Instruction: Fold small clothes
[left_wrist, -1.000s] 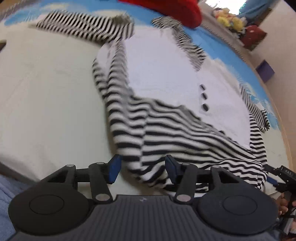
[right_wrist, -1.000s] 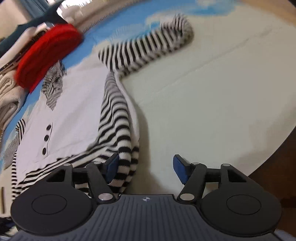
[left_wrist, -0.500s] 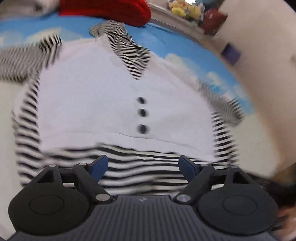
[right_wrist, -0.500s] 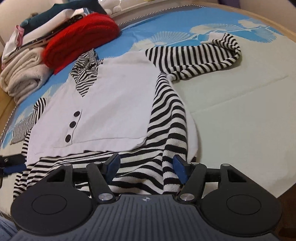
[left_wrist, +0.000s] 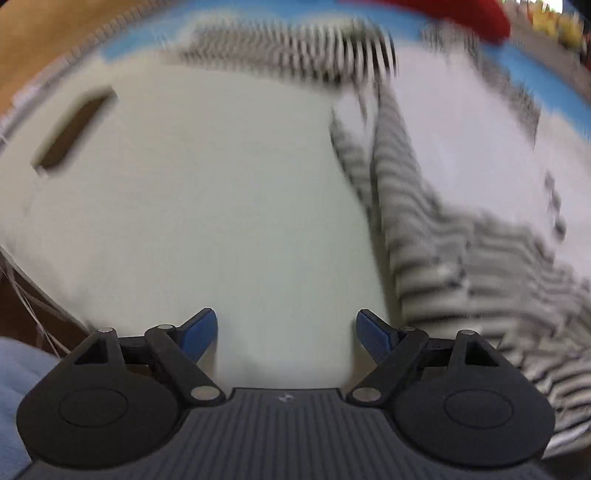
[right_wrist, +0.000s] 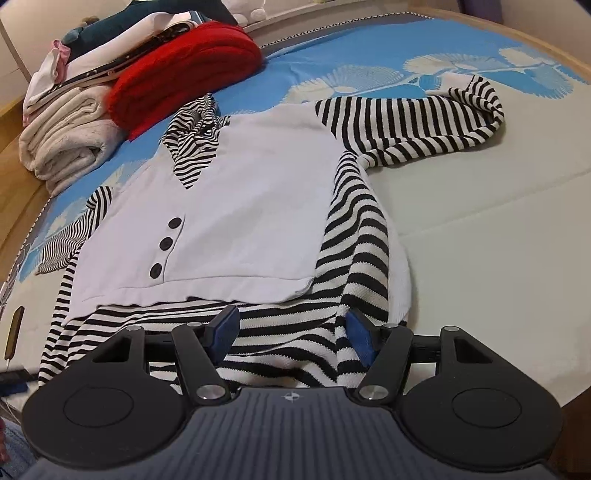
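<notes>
Ahead of both jaws, on the bed (right_wrist: 480, 206), the striped top (right_wrist: 236, 206) lies face up with its sleeves out, probably spread flat so it can be folded. The right gripper (right_wrist: 291, 332) has wide, empty jaws over the hem. The left gripper (left_wrist: 286, 328), also wide and empty, has only bare bed between its jaws; its blurred view alone shows this, while the right view alone shows the folded pile (right_wrist: 110, 85) clearly.

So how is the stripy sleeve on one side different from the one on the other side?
In the right wrist view, the long sleeve lies stretched out sideways, showing its whole length with the end curled over. The short-looking sleeve is bunched close beside the sweater, so little of it shows. The long one lies on both blue and pale cloth; the bunched one on blue. Both have black and white stripes.
</notes>
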